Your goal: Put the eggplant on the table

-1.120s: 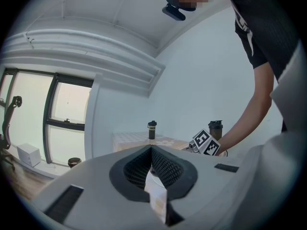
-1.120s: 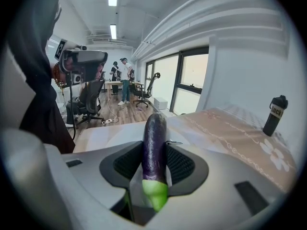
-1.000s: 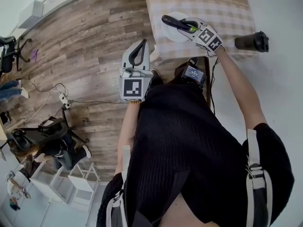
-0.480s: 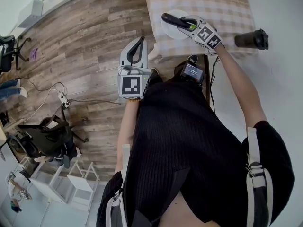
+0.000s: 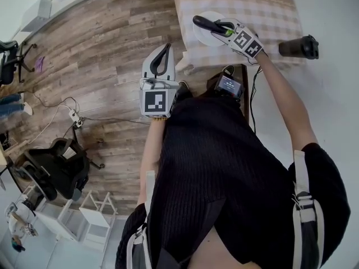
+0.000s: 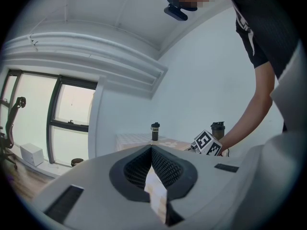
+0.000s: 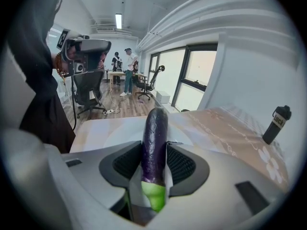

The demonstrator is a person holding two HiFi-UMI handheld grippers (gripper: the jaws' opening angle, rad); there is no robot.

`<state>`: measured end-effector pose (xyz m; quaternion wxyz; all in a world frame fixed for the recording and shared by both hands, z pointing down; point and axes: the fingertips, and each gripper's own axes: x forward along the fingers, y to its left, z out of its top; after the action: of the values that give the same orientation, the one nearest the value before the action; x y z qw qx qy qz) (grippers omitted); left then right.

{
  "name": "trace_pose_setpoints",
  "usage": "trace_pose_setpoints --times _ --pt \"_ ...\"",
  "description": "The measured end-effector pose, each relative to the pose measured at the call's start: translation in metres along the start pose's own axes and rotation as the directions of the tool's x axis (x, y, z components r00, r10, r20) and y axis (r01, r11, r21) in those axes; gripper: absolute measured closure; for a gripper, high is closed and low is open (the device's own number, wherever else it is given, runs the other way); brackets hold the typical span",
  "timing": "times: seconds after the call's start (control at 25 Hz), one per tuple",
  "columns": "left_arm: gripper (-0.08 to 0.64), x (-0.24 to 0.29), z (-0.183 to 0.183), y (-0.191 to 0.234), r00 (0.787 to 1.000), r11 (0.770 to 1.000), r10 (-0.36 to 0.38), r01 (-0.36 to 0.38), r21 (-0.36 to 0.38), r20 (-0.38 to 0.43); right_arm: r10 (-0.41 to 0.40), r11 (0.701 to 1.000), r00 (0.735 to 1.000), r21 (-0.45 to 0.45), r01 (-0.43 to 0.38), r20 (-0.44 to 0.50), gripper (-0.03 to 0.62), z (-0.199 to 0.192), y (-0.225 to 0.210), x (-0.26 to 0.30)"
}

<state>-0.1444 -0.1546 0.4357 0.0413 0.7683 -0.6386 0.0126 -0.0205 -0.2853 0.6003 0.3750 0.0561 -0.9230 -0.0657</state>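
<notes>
A dark purple eggplant (image 5: 206, 24) with a green stem end (image 7: 153, 195) lies lengthwise between the jaws of my right gripper (image 5: 216, 28), and both pads touch it. Those jaws have just been opening a little with the eggplant still between them. It hangs just above a white plate (image 5: 197, 38) on the table with the checked cloth (image 5: 269, 10). In the right gripper view the eggplant (image 7: 154, 138) points out over the plate (image 7: 112, 135). My left gripper (image 5: 166, 49) is held off the table's left side over the wooden floor, jaws shut and holding nothing (image 6: 151, 148).
A dark bottle (image 5: 299, 49) lies at the table's right edge by the white wall. Another bottle (image 7: 277, 123) stands upright far down the cloth. A small black device (image 5: 228, 85) with cables sits below the table's near edge. Office chairs (image 5: 53, 170) and floor cables are at the left.
Both grippers have kept their places, the eggplant still in the right one. At the lower left a person at the office chair has moved out of sight.
</notes>
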Motion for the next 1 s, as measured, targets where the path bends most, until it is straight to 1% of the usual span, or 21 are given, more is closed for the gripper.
trace_pose_setpoints --times 0.04,0.12,0.32,0.6,0.72,0.88,1.0 --pt "0.569 -0.001 -0.001 0.001 1.000 1.000 0.005 -0.005 -0.005 -0.007 0.002 1.000 1.000 -0.003 -0.002 0.002 0.416 0.001 0.000 -0.001" --pt "0.569 -0.001 0.000 0.005 1.000 1.000 0.018 -0.018 -0.007 -0.023 0.010 1.000 1.000 -0.008 -0.010 0.008 0.388 0.005 0.000 0.000" --pt "0.569 -0.001 0.000 0.001 1.000 1.000 0.003 -0.003 -0.003 -0.015 0.004 1.000 1.000 -0.006 -0.004 0.009 0.387 0.004 -0.001 -0.004" --pt "0.569 0.001 -0.001 -0.002 1.000 1.000 -0.008 0.008 0.002 -0.011 -0.006 1.000 0.999 0.004 0.006 0.049 0.387 0.017 -0.006 -0.012" --pt "0.569 0.002 0.000 -0.005 1.000 1.000 -0.017 0.017 0.011 -0.014 0.008 1.000 0.998 -0.002 -0.008 0.064 0.387 0.025 -0.003 -0.017" --pt "0.569 0.003 -0.002 -0.009 0.999 0.999 -0.032 0.032 -0.001 -0.003 0.035 0.999 0.996 -0.016 -0.034 0.082 0.387 0.034 0.005 -0.023" --pt "0.569 0.006 0.003 -0.011 0.999 0.999 -0.038 0.039 0.019 -0.005 0.049 0.998 0.994 -0.030 -0.047 0.094 0.387 0.041 0.009 -0.028"
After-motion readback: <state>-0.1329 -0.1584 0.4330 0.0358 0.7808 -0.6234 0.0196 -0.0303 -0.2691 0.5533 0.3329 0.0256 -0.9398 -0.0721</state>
